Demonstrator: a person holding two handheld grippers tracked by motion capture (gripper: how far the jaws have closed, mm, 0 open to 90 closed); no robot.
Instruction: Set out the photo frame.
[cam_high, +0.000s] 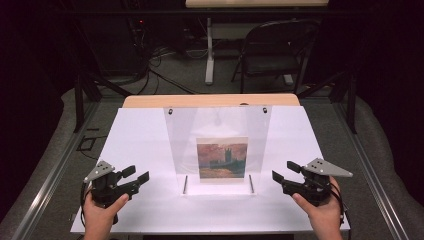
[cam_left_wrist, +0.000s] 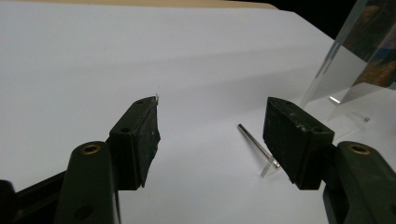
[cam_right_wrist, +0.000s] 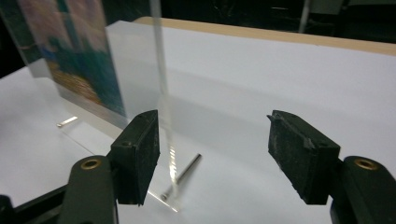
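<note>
Right now you hold both tools low over the white surface (cam_high: 145, 135), one at each front corner of the clear acrylic stand (cam_high: 218, 145), and neither touches it. Your left gripper (cam_high: 136, 176) has its jaws wide apart with nothing between them; in the left gripper view the near metal pin (cam_left_wrist: 256, 143) of the stand's base lies between the jaws but farther out, just inside the right-hand one, and the slanted acrylic pane (cam_left_wrist: 329, 65) rises beyond that jaw. Your right gripper (cam_high: 283, 172) is just as wide and just as empty; in the right gripper view the pane's edge (cam_right_wrist: 161, 79) stands upright just past the left-hand jaw, with the other metal pin (cam_right_wrist: 185, 173) lying on the foot below it.

The picture card (cam_high: 222, 158), a painted scene in reds and dark greens, leans in the middle of the stand, between your two tools and ahead of both sets of jaws. That mirrored placement looks deliberate: the stand is broad and light, so taking it from both sides would keep it from twisting or tipping. The wide jaws leave room for the thin pane edge to slip in. Since the acrylic is slick, aim low near the pinned foot, where it is stiffest.
</note>
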